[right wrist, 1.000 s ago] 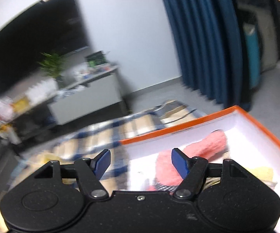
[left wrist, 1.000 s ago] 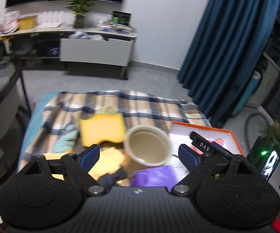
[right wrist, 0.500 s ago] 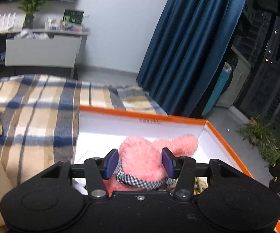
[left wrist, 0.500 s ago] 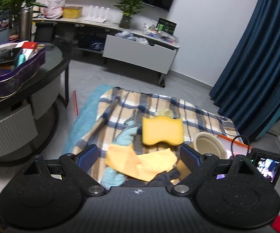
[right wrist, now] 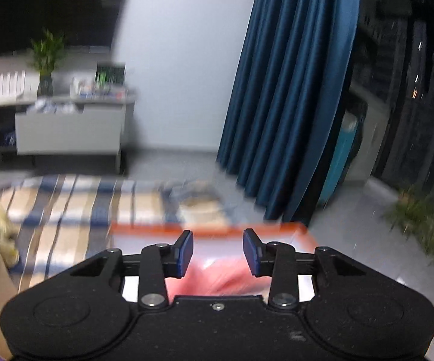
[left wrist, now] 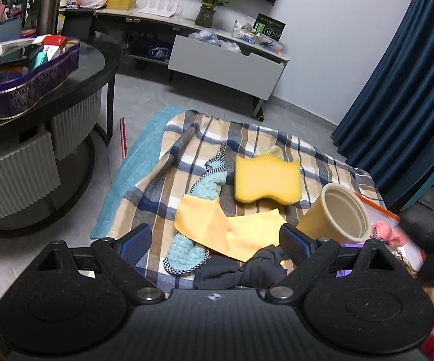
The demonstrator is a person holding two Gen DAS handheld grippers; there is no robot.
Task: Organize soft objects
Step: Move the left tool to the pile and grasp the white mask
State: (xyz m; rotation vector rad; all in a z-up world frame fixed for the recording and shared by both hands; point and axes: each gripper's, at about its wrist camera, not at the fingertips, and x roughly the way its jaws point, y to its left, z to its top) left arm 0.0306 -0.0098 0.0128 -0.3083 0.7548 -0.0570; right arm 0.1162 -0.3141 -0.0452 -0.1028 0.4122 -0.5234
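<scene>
My left gripper (left wrist: pixel 215 240) hangs open over the near edge of the plaid blanket (left wrist: pixel 156 186). Between and below its fingers lie a yellow cloth (left wrist: pixel 214 228), a light blue knitted piece (left wrist: pixel 187 251) and a dark navy cloth (left wrist: pixel 241 267). Farther off are a yellow sponge (left wrist: pixel 266 180) and a beige cup (left wrist: pixel 337 213) on its side. My right gripper (right wrist: pixel 218 251) is over the orange box (right wrist: pixel 205 230), its jaws closing. The blurred pink plush (right wrist: pixel 214 279) lies low between them; I see no pad pressing it. In the left view the plush (left wrist: pixel 385 231) rests in the box.
A round black table with a purple tray (left wrist: pixel 36 81) stands at the left. A white TV cabinet (left wrist: pixel 226 69) is against the far wall. Blue curtains (right wrist: pixel 292 105) hang on the right, with potted plants (right wrist: pixel 421 210) on the floor beside them. A blue mat (left wrist: pixel 132 174) edges the blanket.
My left gripper swung left and lower, so the cloths now sit between its fingers and the cup is at the right. The right jaws narrowed and tipped up from the box.
</scene>
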